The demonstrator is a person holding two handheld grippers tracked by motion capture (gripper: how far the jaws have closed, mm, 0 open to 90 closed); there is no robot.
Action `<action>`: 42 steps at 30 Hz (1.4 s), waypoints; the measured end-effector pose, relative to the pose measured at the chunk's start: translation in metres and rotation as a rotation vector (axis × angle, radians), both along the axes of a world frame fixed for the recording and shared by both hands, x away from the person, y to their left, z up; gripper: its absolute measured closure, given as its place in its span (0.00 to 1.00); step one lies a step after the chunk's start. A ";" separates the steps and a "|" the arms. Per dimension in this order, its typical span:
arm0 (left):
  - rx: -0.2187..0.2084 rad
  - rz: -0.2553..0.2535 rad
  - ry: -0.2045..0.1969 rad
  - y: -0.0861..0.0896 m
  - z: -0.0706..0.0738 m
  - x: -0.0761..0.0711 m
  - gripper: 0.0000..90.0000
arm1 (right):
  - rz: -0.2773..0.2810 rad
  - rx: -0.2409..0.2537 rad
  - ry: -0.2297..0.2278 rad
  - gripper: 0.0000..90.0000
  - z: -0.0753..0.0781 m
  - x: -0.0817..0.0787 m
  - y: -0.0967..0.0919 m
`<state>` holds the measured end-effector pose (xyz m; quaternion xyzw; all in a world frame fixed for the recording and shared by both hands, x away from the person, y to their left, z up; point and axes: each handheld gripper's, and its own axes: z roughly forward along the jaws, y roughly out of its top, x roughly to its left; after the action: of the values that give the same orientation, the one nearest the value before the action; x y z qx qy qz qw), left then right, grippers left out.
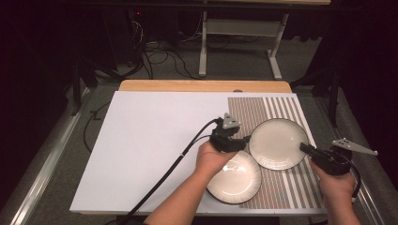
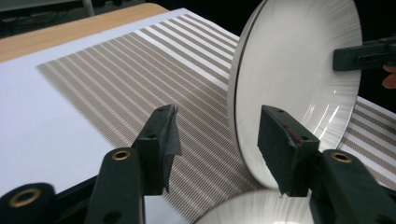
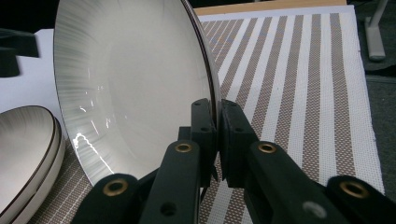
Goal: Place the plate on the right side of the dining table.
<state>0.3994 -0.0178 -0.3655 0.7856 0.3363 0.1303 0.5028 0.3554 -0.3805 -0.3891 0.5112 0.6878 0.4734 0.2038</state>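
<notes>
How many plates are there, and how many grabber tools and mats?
Plates: 2, the held plate and the lower plate
Grabber tools: 2, the left gripper and the right gripper
Striped mats: 1, the striped mat
White boards: 1, the white board
Total: 6

A lab-like recording room: dark surroundings, loose cables (image 1: 159,58) on grey floor, a bare metal-legged bench (image 1: 239,42).

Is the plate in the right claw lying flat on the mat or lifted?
Lifted and tilted. The right claw pinches the plate by its rim, and the plate stands steeply above the striped mat.
</notes>
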 end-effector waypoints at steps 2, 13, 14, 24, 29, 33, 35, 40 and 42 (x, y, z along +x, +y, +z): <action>-0.006 0.006 -0.008 0.013 0.002 -0.005 0.49 | 0.001 -0.005 -0.003 0.97 0.000 0.000 0.001; -0.034 0.098 -0.072 0.115 0.006 -0.043 0.31 | -0.008 -0.026 0.006 0.97 0.004 0.007 0.007; -0.038 0.111 -0.075 0.124 0.006 -0.046 0.28 | -0.005 -0.030 0.005 0.97 0.004 0.008 0.007; -0.022 0.225 -0.111 0.210 0.003 -0.077 0.22 | -0.019 -0.052 0.027 0.96 0.006 0.021 0.015; -0.044 0.260 -0.111 0.234 -0.005 -0.086 0.21 | -0.035 -0.052 0.047 0.96 0.003 0.027 0.016; -0.053 0.271 -0.113 0.243 -0.011 -0.087 0.17 | -0.047 -0.057 0.061 0.95 0.001 0.030 0.017; -0.048 0.279 -0.118 0.244 -0.012 -0.087 0.11 | -0.052 -0.057 0.066 0.94 -0.001 0.032 0.016; -0.046 0.273 -0.128 0.243 -0.014 -0.088 0.00 | -0.057 -0.059 0.079 0.93 -0.003 0.033 0.015; -0.049 0.268 -0.144 0.243 -0.014 -0.090 0.00 | -0.057 -0.063 0.083 0.93 -0.005 0.034 0.014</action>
<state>0.3089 0.2252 -0.3791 0.7098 0.4041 0.2438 0.5229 0.3897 -0.3660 -0.3940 0.5430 0.6955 0.4239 0.2042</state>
